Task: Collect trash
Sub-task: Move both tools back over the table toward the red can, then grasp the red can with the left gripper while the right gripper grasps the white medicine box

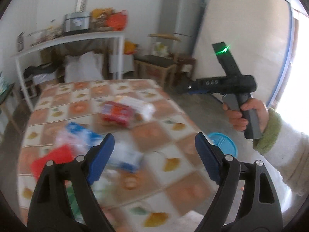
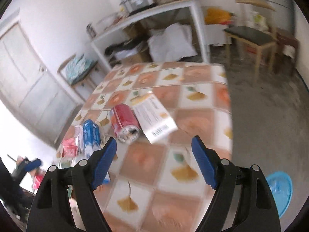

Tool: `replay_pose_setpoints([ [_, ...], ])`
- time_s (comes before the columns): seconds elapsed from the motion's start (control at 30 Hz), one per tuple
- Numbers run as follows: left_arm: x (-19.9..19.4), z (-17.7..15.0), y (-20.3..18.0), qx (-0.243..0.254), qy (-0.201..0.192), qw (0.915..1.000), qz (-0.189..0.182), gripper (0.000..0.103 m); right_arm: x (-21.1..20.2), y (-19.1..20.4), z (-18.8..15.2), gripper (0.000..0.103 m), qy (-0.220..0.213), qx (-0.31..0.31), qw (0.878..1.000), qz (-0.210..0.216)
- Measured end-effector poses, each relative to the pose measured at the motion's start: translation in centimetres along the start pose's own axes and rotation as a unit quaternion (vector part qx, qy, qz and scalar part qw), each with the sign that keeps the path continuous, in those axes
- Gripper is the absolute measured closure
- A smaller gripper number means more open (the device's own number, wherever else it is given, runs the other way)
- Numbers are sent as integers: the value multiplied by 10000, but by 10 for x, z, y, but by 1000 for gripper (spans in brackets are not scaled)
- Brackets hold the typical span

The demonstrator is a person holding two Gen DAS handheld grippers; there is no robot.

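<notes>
While both grippers hang above the counter [image 2: 193, 116], their blue fingers are wide apart and hold nothing. The left gripper [image 1: 154, 152] looks down at the near left part of the counter. The right gripper [image 2: 154, 156] looks across it from the near edge.

The counter has a cloth with orange and white squares and leaf pictures. Trash lies on it. A red can [image 2: 124, 124] lies on its side near the middle, with its silver end facing the right camera. It looks a bit dented. A white card box [image 2: 155, 118] with small print and a bar code touches the can on the right side. A blue and white wrapper [image 2: 90, 135] lies just beside the can, nearer the left edge. A red and white packet [image 2: 69, 147] sits by the left edge, next to the wrapper. In the left view the trash is blurry, and a flat red piece [image 1: 53, 160] shows near the left fingers.

A blue basket [image 2: 280, 189] sits on the floor by the near right corner of the counter. The person's right hand [image 1: 245, 114] grips the black handle of the right gripper.
</notes>
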State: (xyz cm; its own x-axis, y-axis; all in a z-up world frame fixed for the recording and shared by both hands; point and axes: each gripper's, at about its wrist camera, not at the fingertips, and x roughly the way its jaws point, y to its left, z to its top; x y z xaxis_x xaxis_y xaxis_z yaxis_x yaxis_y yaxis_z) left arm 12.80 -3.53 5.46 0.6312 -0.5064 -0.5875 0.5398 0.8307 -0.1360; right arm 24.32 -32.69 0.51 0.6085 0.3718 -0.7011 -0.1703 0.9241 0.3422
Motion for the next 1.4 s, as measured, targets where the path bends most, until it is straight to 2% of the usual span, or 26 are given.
replay_pose_setpoints([
  [0.1, 5, 21, 47, -537, 347, 9980, 17, 22, 51, 21, 32, 25, 270, -500, 9978, -335],
  [0.2, 17, 39, 92, -1277, 662, 9894, -207, 22, 96, 22, 54, 25, 629, -574, 9947, -575],
  [0.27, 25, 48, 110, -1511, 737, 9853, -296, 22, 116, 18, 60, 25, 831, -546, 9928, -668],
  [0.33, 36, 55, 126, -1631, 809, 9829, -259, 22, 142, 15, 67, 25, 1180, -502, 9902, -560],
  [0.43, 52, 58, 138, -1705, 922, 9808, -223, 22, 167, 15, 70, 25, 1500, -581, 9856, -525],
  [0.53, 65, 56, 140, -1806, 1043, 9774, -340, 22, 184, 16, 71, 25, 1759, -693, 9809, -461],
  [0.8, 92, 58, 137, -1852, 1261, 9736, -434, 23, 208, 11, 78, 25, 2234, -392, 9736, 268],
  [1.03, 121, 75, 131, -1905, 1557, 9681, -468, 23, 204, 6, 77, 25, 2079, -180, 9780, 82],
  [1.17, 154, 80, 121, -1904, 1957, 9610, -451, 23, 189, -9, 70, 25, 1755, 84, 9843, -183],
  [1.33, 207, 82, 117, -2100, 2669, 9402, -256, 29, 168, -38, 58, 25, 1357, 655, 9878, -401],
  [1.4, 225, 82, 118, -2195, 2885, 9320, -50, 32, 159, -47, 52, 25, 1203, 848, 9878, -509],
])
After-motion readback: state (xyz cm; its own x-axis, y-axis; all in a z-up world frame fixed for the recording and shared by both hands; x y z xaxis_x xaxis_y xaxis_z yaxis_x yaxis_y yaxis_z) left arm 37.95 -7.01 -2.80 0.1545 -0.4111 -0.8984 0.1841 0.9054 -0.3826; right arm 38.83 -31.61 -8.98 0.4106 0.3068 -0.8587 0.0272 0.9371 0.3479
